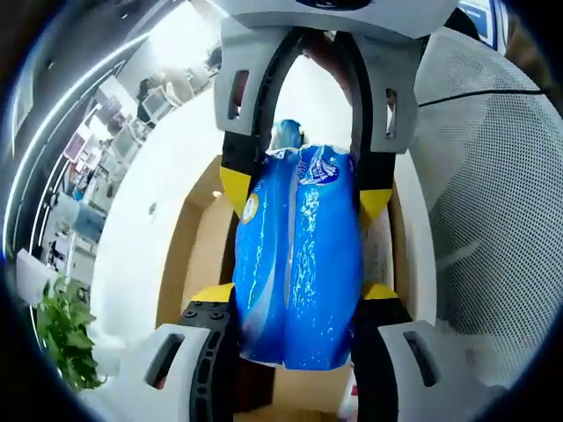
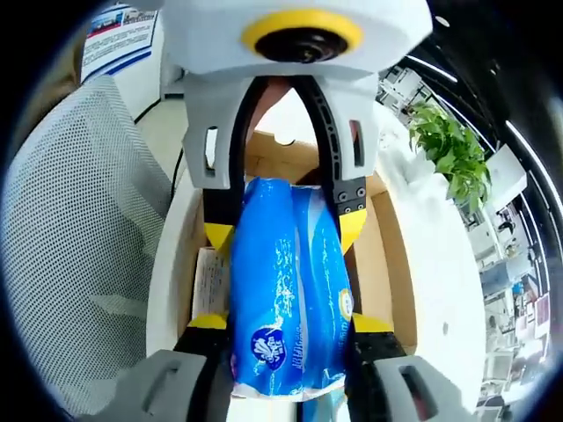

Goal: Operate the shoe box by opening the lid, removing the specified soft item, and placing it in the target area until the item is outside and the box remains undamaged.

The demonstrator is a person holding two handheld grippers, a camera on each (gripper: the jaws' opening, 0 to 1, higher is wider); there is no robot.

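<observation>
A blue soft plastic pack (image 1: 299,264) hangs over the open shoe box (image 1: 195,255), whose brown inside and white rim show below it. My left gripper (image 1: 297,293) is shut on the pack's near end, yellow tips pressed against both sides. My right gripper (image 1: 303,195) faces it from the top of the left gripper view and grips the far end. In the right gripper view the same pack (image 2: 286,299) sits between my right gripper (image 2: 290,323) and the left gripper (image 2: 284,231), above the box (image 2: 391,264). The lid is not identifiable.
A white paper slip (image 2: 209,281) lies inside the box along one wall. A grey mesh chair back (image 1: 493,220) (image 2: 79,264) stands close beside the box. A green plant (image 2: 449,149) (image 1: 62,334) is on the other side, with desks beyond.
</observation>
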